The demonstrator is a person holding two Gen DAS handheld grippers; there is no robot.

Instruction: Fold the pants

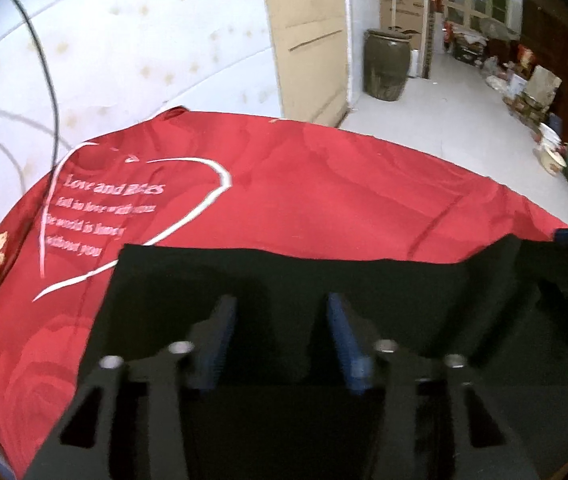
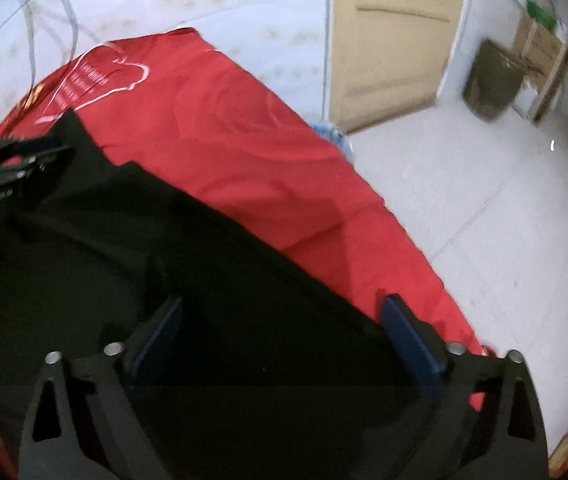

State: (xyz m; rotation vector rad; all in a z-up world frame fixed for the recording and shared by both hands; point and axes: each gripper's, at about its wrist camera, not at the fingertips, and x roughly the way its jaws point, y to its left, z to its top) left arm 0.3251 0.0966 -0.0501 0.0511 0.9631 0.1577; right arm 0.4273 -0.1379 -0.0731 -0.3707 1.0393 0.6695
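1. Pants (image 1: 284,280), black, lie on a red bedspread (image 1: 304,184) printed with a white heart, their far edge straight across it.
2. Left gripper (image 1: 282,340) hovers just above the cloth, fingers apart, nothing pinched between them.
3. Right gripper (image 2: 284,344) spreads wider over the garment's edge near the bedspread's border, also gripping nothing.
4. Judging by the layered dark cloth, at least one fold looks laid; further folding and tidying likely remain.
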